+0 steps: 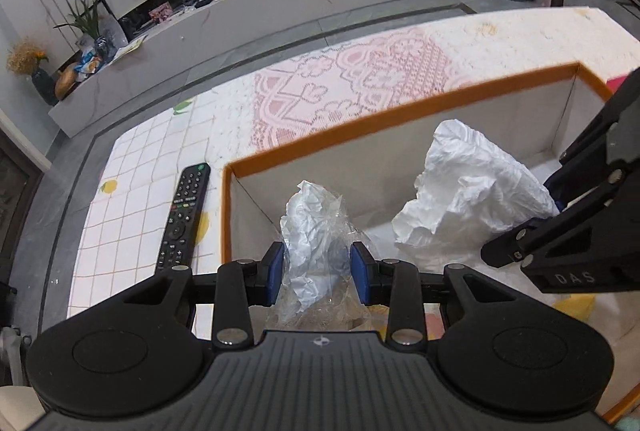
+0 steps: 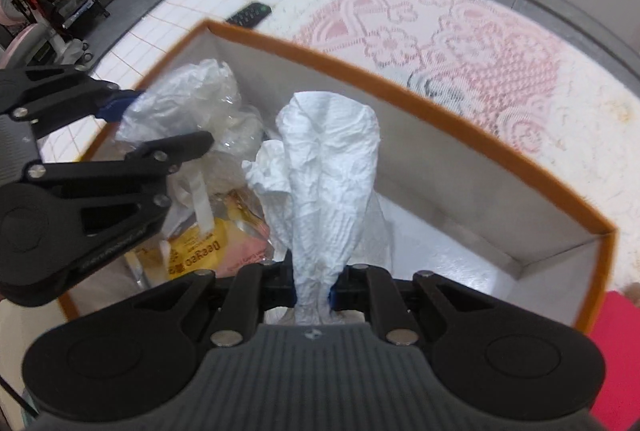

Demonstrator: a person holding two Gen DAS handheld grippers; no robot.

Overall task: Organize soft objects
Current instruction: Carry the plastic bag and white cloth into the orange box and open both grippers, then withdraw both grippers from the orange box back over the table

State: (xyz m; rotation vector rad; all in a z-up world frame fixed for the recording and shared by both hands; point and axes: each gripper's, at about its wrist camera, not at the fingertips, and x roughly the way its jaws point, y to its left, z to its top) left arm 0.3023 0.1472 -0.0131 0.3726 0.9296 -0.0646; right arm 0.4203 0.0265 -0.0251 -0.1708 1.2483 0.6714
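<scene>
An open box with an orange rim (image 1: 400, 111) (image 2: 360, 65) and white inner walls stands on the table. My left gripper (image 1: 319, 271) (image 2: 160, 123) is shut on a crumpled clear plastic bag (image 1: 312, 227) (image 2: 192, 91), held over the box's left end. My right gripper (image 2: 314, 287) (image 1: 554, 197) is shut on a crumpled white paper towel (image 2: 328, 159) (image 1: 472, 183), which hangs inside the box at its middle. Both grippers point steeply down into the box. A yellow packet (image 2: 200, 251) and other wrappers lie on the box floor under the plastic bag.
A black remote control (image 1: 184, 215) (image 2: 250, 13) lies on the checked tablecloth just left of the box. A pink lace cloth (image 1: 352, 79) covers the table beyond it. A red object (image 2: 616, 351) sits by the box's right corner. A TV bench runs behind the table.
</scene>
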